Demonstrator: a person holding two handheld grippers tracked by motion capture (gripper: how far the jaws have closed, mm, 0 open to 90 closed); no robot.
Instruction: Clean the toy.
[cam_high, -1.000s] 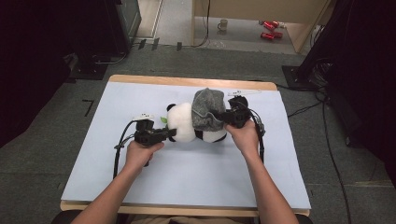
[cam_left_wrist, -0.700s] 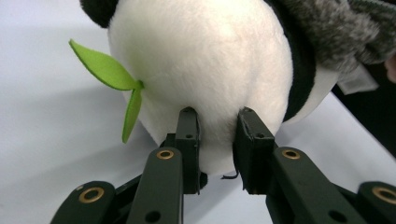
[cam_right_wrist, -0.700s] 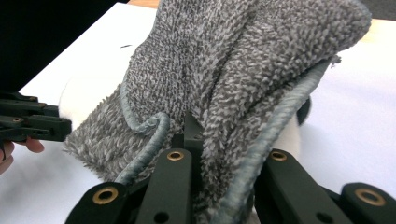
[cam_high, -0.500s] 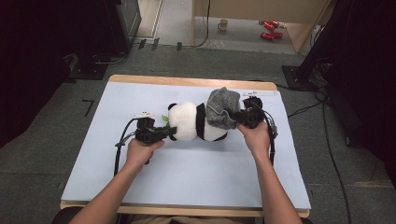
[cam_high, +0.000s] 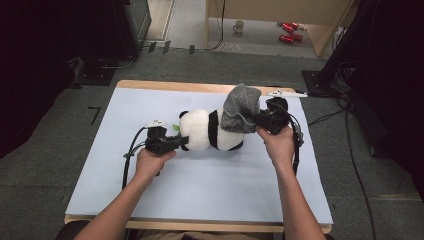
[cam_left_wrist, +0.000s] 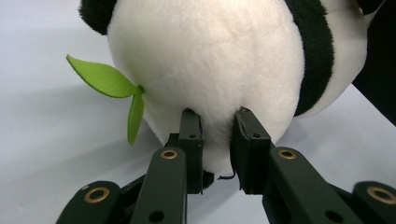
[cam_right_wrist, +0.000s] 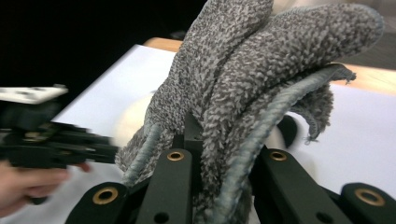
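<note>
Two grippers are set at opposite ends of a toy panda, which lies on its side on the table near the middle of the far edge, apparently so that it is kept from sliding while it is covered. A grey towel, bunched and pinched tight in the fingers of the right gripper, is draped over the panda's right end. The left gripper is clamped on the white plush, beside a small green felt leaf, presumably as an anchor.
</note>
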